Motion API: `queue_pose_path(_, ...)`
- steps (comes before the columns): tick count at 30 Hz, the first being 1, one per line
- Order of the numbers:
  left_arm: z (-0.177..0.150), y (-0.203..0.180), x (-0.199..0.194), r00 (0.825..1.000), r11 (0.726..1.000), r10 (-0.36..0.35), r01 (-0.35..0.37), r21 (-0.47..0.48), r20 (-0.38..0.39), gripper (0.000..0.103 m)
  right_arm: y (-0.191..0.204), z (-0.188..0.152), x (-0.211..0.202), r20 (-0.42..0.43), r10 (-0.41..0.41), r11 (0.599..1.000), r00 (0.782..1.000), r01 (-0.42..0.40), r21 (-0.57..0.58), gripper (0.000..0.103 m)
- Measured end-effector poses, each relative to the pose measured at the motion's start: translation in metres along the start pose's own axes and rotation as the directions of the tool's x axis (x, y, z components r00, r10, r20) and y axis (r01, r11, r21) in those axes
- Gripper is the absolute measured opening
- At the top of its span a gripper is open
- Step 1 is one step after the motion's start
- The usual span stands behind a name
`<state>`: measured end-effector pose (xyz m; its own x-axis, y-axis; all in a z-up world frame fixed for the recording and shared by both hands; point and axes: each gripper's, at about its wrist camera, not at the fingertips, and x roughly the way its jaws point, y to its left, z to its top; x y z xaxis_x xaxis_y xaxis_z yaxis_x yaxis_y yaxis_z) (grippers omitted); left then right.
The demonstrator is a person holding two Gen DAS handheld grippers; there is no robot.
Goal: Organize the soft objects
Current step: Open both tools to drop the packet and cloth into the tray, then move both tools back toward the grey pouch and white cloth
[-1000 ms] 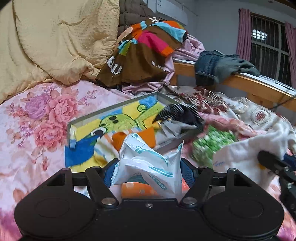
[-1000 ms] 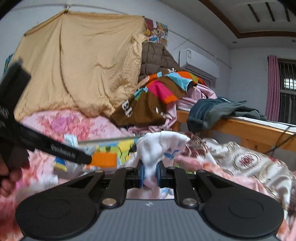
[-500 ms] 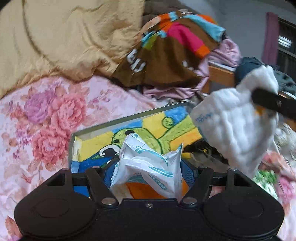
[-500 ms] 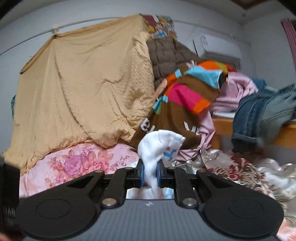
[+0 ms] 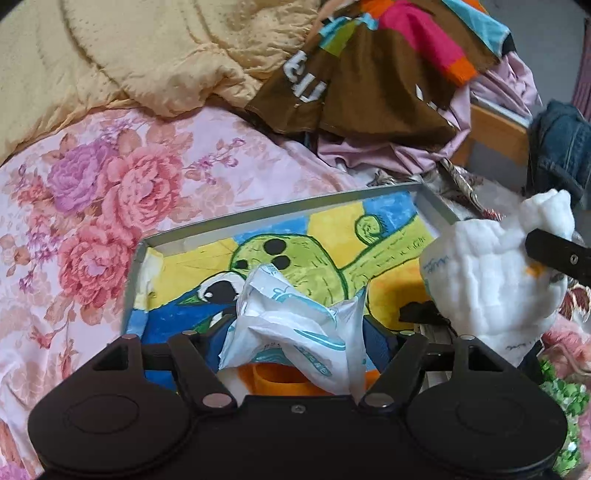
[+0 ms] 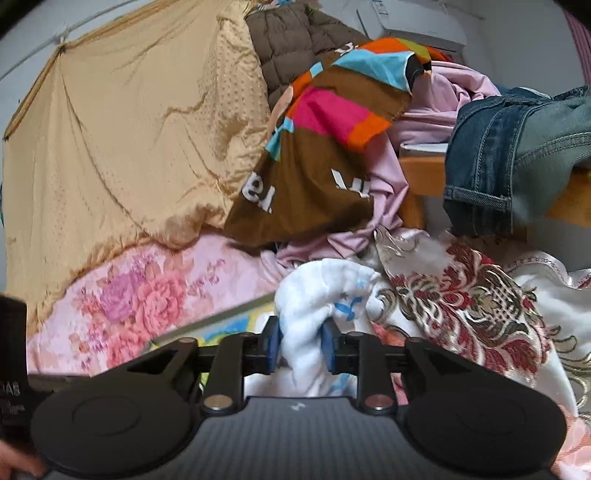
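Grey wall (image 6: 517, 33), wooden bed frame (image 6: 417, 173)

I am looking down on a bed covered by a pink sheet printed with large roses (image 5: 110, 206), and a shallow grey rectangular tray lined with a bright cartoon picture in green, yellow and blue (image 5: 280, 210) is lying directly on it. A tan quilted blanket (image 5: 140, 55) is slumping onto the sheet at the far side, with a brown cloth banded in pink, orange and blue (image 6: 325, 147) and a crumpled lilac fabric (image 6: 369, 229) piling beside it. To the right a cream cover patterned in dark red (image 6: 472, 295) is spreading over the bed.
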<state>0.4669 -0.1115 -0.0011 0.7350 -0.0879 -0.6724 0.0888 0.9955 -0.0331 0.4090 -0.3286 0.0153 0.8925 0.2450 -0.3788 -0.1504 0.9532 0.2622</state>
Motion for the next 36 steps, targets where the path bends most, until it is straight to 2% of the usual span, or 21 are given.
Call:
queue_pose_path(4, -0.002, -0.007, 0.004, 1.0, 1.0, 0.007, -0.007, 0.013, -0.007, 0.077, -0.004, -0.007, -0.004, -0.017, 0.001, 1.0, 1.0, -0.001, -0.025, 0.043)
queue_pose_path(6, -0.004, -0.008, 0.005, 1.0, 1.0, 0.013, -0.013, 0.01, -0.011, 0.081, -0.004, -0.01, -0.007, -0.017, 0.004, 0.999, 1.0, -0.005, -0.045, 0.052)
queue_pose_path(10, -0.007, -0.005, 0.004, 1.0, 1.0, 0.0, 0.0, -0.001, -0.012, 0.082, 0.002, -0.011, -0.014, -0.018, 0.0, 0.997, 1.0, -0.002, -0.081, 0.054)
queue_pose_path(16, -0.014, -0.004, -0.007, 1.0, 1.0, -0.019, 0.019, -0.001, -0.002, 0.085, 0.014, -0.01, -0.032, 0.01, 0.001, 0.992, 1.0, 0.0, -0.128, 0.069)
queue_pose_path(20, -0.02, -0.002, -0.025, 0.998, 1.0, -0.014, 0.015, -0.006, 0.062, 0.1, 0.017, -0.005, -0.05, 0.031, 0.025, 0.991, 0.999, -0.021, -0.13, 0.083)
queue_pose_path(23, -0.025, -0.005, -0.042, 0.992, 1.0, 0.002, -0.002, 0.006, 0.123, 0.102, 0.017, -0.001, -0.067, 0.046, 0.043, 0.992, 0.998, -0.037, -0.118, 0.09)
queue_pose_path(28, -0.032, -0.004, -0.079, 0.975, 1.0, 0.007, -0.001, -0.028, 0.221, 0.102, 0.017, 0.0, -0.103, 0.081, 0.052, 0.994, 0.995, -0.043, -0.104, 0.099)
queue_pose_path(30, -0.037, -0.003, -0.098, 0.96, 0.999, 0.007, 0.006, -0.046, 0.28, 0.102, 0.015, -0.002, -0.124, 0.114, 0.07, 0.995, 0.991, -0.062, -0.072, 0.103)
queue_pose_path(36, -0.056, -0.006, -0.161, 0.919, 0.999, 0.004, 0.009, -0.031, 0.394, 0.102, 0.015, -0.006, -0.166, 0.156, 0.07, 0.997, 0.985, -0.068, -0.019, 0.103)
